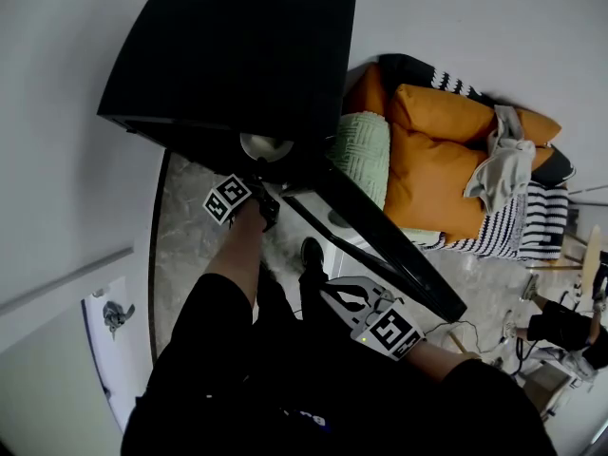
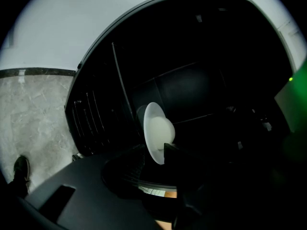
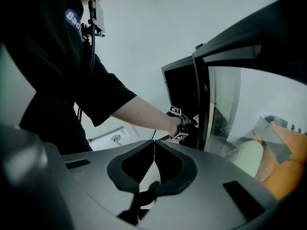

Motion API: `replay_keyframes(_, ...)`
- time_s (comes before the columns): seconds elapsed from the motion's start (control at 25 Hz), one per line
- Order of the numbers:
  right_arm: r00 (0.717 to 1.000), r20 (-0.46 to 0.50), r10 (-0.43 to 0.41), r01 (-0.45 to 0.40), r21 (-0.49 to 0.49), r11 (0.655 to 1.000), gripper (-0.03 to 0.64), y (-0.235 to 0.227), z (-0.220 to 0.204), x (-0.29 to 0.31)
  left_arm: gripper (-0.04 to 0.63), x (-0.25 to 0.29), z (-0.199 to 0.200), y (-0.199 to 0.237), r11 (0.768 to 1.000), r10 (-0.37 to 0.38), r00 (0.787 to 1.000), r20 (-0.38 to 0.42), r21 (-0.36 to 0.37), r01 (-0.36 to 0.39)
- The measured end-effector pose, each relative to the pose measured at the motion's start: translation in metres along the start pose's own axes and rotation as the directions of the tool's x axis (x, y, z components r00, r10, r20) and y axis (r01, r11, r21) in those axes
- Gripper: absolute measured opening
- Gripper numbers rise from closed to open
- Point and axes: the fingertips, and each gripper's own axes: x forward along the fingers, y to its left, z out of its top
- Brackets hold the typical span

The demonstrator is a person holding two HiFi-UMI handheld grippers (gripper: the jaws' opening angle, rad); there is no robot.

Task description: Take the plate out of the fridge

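Marble floor and white wall frame the small black fridge (image 1: 228,55), which stands open. The round white ceramic plate (image 2: 156,128) sits inside it, at centre frame in the left gripper view, its rim running top to bottom. It lies directly ahead of the left gripper (image 2: 154,152), whose jaws are spread. One tip overlaps the lower rim; contact unconfirmed. The right gripper (image 3: 153,145), pressed together and empty, is well apart. Judgement: the left is nearer.

Readable text: none in full | shirt patch (image 3: 73,17): blue, white lettering cut off | left cube (image 1: 228,199), right cube (image 1: 392,332): black-and-white square markers, no words
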Motion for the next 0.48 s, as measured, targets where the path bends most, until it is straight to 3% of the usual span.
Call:
replay_keyframes(0.36, 0.999, -0.025, 0.039, -0.037, 0.047, 0.998, 0.011, -0.002, -0.020, 0.002, 0.112, 0.020, -0.001, 0.005, 0.999, 0.021, 1.000, -0.006, -0.044, -0.021)
replay_keyframes(0.48, 0.999, -0.036, 0.033, -0.030, 0.076, 0.997, 0.011, -0.003, -0.023, 0.001, 0.112, 0.022, -0.003, 0.011, 0.996, 0.024, 1.000, -0.015, -0.088, -0.025)
